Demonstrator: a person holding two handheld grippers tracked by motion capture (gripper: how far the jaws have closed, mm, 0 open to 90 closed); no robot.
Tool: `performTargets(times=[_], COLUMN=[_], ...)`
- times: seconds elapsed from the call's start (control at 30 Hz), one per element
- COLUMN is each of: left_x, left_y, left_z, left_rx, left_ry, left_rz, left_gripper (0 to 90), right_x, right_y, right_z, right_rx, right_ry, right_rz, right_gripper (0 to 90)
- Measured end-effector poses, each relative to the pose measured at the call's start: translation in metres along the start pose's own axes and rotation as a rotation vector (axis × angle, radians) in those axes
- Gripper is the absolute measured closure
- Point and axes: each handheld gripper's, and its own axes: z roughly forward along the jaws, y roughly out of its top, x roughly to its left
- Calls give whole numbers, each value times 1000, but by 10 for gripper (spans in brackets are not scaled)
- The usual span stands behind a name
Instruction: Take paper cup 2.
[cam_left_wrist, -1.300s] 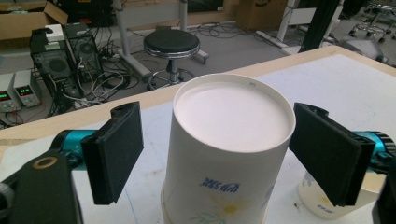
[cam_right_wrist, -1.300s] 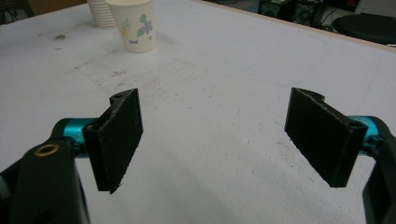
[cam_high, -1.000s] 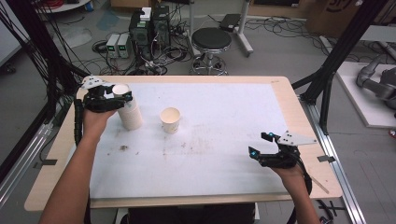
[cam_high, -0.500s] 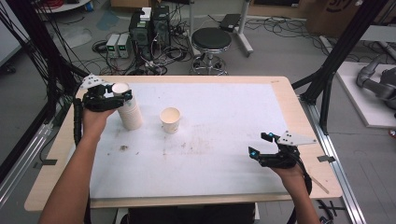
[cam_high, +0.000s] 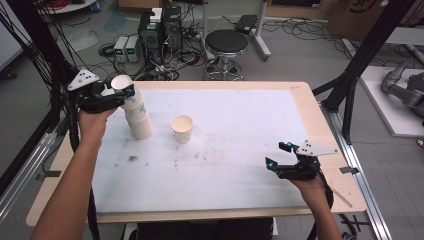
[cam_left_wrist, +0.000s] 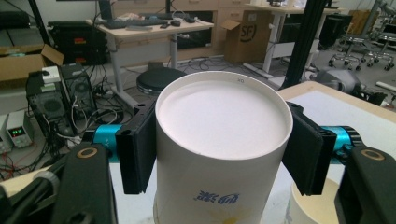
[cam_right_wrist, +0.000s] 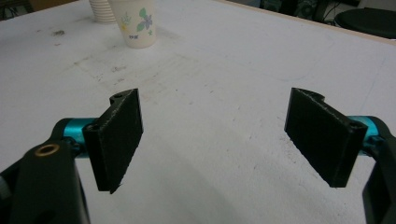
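At the table's far left, my left gripper (cam_high: 123, 92) is shut on a white paper cup (cam_high: 120, 82) and holds it tilted just above a stack of paper cups (cam_high: 139, 120). In the left gripper view both pads press the sides of that cup (cam_left_wrist: 219, 154), and the stack's top rim (cam_left_wrist: 314, 205) shows below right. A single flower-print cup (cam_high: 182, 128) stands upright to the right of the stack. My right gripper (cam_high: 278, 155) hovers open and empty over the mat near the front right; its view (cam_right_wrist: 219, 135) shows the single cup (cam_right_wrist: 135, 23) and the stack (cam_right_wrist: 102, 10) far ahead.
A white mat (cam_high: 240, 125) with faint stains covers the wooden table (cam_high: 322, 130). Black frame posts (cam_high: 360, 65) rise at the right and left edges. A stool (cam_high: 226, 45) and electronics stand on the floor beyond the far edge.
My left gripper has lifted the top cup up and slightly left, off the stack. The right gripper has stayed in place, open.
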Motion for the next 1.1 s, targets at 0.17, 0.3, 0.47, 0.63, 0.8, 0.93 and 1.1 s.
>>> performTargets(times=[0.17, 0.3, 0.47, 0.63, 0.8, 0.93, 1.1], left_x=[-5, -11, -23, -32, -43, -50, -61], left_y=[14, 22, 22, 20, 14, 6, -7], left_z=[-11, -21, -32, -42, -49, -50, -49], left_rx=[-53, -96, -124, -142, -141, -134, -109], left_ry=[4, -24, -76, -106, -147, -190, -236], left_rz=[16, 21, 29, 35, 44, 28, 25], left_gripper=[356, 358, 361, 363, 364, 365, 364], right_x=[1, 1, 2, 2, 2, 2, 3], right_y=[1, 1, 2, 3, 3, 3, 5], right_z=[1, 1, 2, 3, 4, 6, 9], right_rx=[2, 2, 2, 0, 2, 5, 11], right_ry=[3, 3, 7, 7, 12, 15, 27], right_rz=[0, -3, -3, -5, -2, -2, -11], right_gripper=[199, 199, 198, 198, 199, 199, 198])
